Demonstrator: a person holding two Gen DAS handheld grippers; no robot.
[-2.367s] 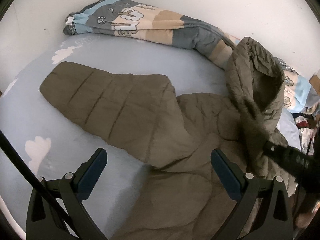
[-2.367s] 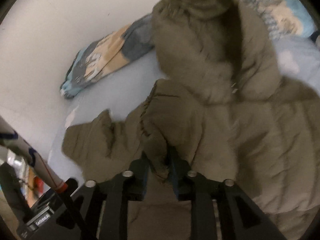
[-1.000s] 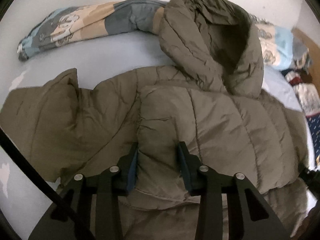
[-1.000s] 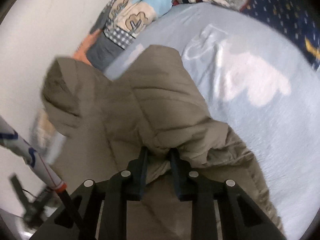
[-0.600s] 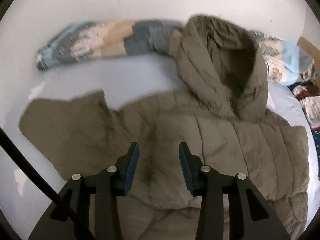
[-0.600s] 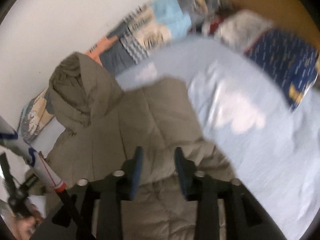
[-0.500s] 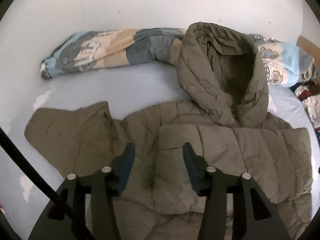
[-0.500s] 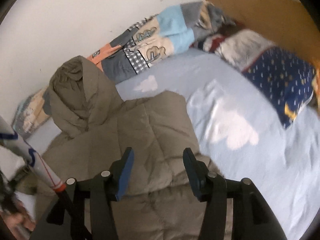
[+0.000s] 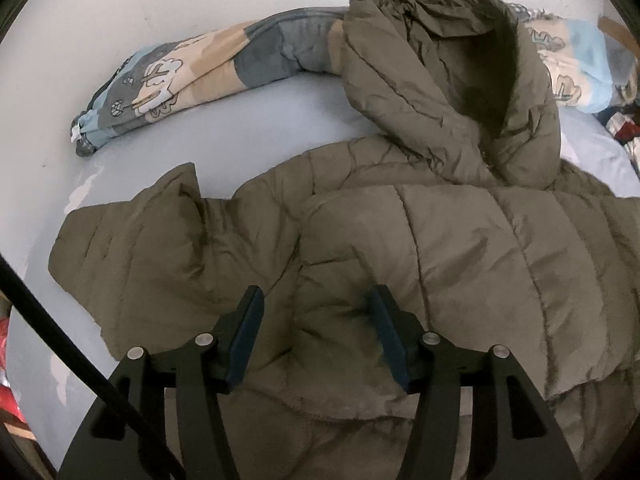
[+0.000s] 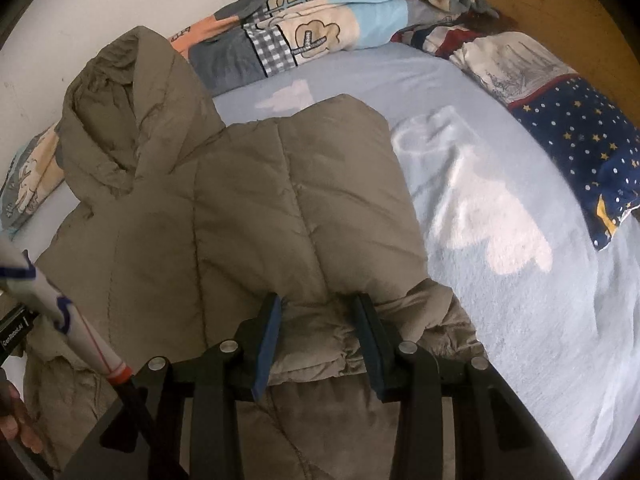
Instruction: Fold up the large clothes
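Note:
An olive quilted hooded jacket (image 9: 460, 248) lies on the light blue bed sheet (image 9: 260, 132). Its hood (image 9: 448, 72) rests toward the wall and one sleeve (image 9: 132, 248) sticks out to the left. A folded-over panel covers its front; it also shows in the right wrist view (image 10: 248, 208). My left gripper (image 9: 316, 308) is open just above the panel's near edge, holding nothing. My right gripper (image 10: 318, 312) is open over the jacket's near right edge, holding nothing.
A rolled patterned blanket (image 9: 192, 72) lies along the white wall; it also shows in the right wrist view (image 10: 304, 28). A navy starred pillow (image 10: 580, 140) and other bedding sit at the right by a wooden headboard (image 10: 560, 12). Blue sheet with white clouds (image 10: 500, 220) lies right of the jacket.
Both grippers let go of the jacket panel after laying it across the jacket, and their jaws have opened wider. The jacket now lies still on the bed.

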